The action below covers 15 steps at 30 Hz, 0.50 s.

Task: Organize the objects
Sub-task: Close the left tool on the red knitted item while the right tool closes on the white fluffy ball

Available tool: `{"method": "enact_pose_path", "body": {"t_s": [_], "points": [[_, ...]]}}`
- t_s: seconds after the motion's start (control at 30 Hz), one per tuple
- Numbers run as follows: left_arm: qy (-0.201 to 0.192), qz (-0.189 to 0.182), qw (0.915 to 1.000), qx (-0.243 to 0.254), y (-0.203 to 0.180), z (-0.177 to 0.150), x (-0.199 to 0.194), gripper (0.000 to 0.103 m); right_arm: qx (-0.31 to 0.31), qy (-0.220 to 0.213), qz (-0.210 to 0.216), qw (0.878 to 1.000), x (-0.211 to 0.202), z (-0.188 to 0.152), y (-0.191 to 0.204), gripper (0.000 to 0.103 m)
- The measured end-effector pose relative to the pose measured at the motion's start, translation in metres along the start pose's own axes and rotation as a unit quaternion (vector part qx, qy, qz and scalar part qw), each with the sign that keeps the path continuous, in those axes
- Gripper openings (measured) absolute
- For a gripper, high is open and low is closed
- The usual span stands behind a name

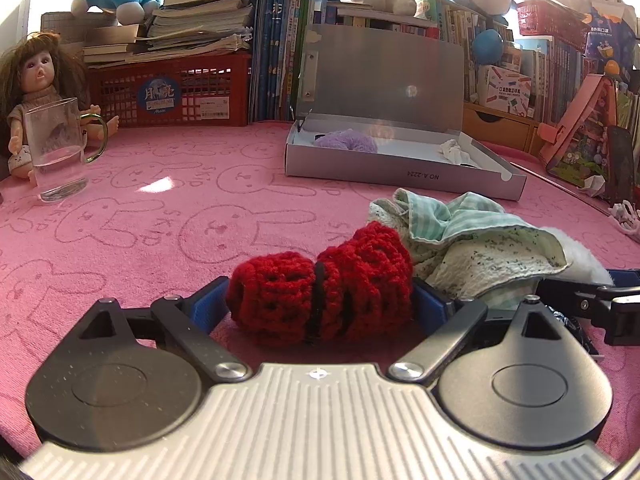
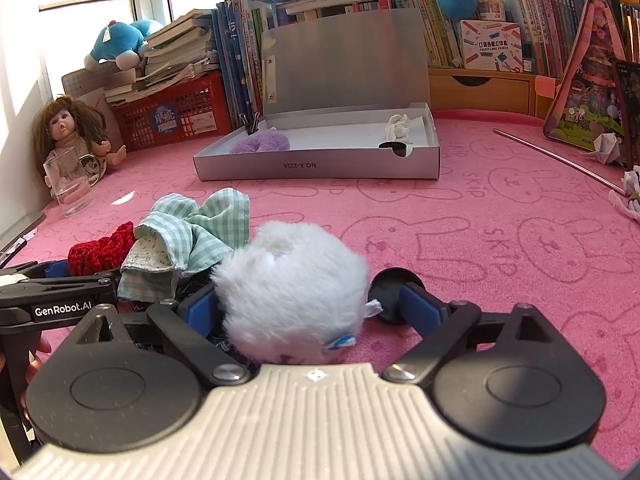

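Observation:
A red crocheted scrunchie (image 1: 320, 292) lies on the pink mat between the blue pads of my left gripper (image 1: 320, 306); the jaws stand wide around it and both pads touch its sides. It also shows in the right wrist view (image 2: 100, 252). A white fluffy scrunchie (image 2: 290, 292) sits between the fingers of my right gripper (image 2: 312, 312), which is open; the left pad touches it, the right pad stands apart. A green checked cloth (image 1: 460, 236) lies between the two. An open grey box (image 2: 320, 168) behind holds a purple scrunchie (image 2: 260, 144) and a white item (image 2: 398, 126).
A glass mug (image 1: 60, 152) and a doll (image 1: 36, 80) stand at the far left. A red basket (image 1: 172, 92), books and plush toys line the back. A small black disc (image 2: 394, 284) lies by my right finger. A metal rod (image 2: 556, 156) lies at right.

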State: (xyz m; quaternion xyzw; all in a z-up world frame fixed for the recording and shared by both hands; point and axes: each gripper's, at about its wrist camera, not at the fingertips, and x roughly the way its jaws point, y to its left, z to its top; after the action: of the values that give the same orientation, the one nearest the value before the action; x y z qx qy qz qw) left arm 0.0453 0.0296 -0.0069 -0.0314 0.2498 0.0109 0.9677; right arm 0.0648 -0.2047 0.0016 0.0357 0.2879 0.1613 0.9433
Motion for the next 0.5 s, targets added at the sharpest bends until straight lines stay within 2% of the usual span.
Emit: {"method": "enact_pose_path", "body": {"t_s": [0.5], "points": [[0.02, 0.026, 0.9994, -0.005, -0.0029, 0.0059, 0.0049, 0.103, -0.002, 0.0, -0.003, 1.0, 0.0008, -0.0003, 0.0005, 0.097]]}}
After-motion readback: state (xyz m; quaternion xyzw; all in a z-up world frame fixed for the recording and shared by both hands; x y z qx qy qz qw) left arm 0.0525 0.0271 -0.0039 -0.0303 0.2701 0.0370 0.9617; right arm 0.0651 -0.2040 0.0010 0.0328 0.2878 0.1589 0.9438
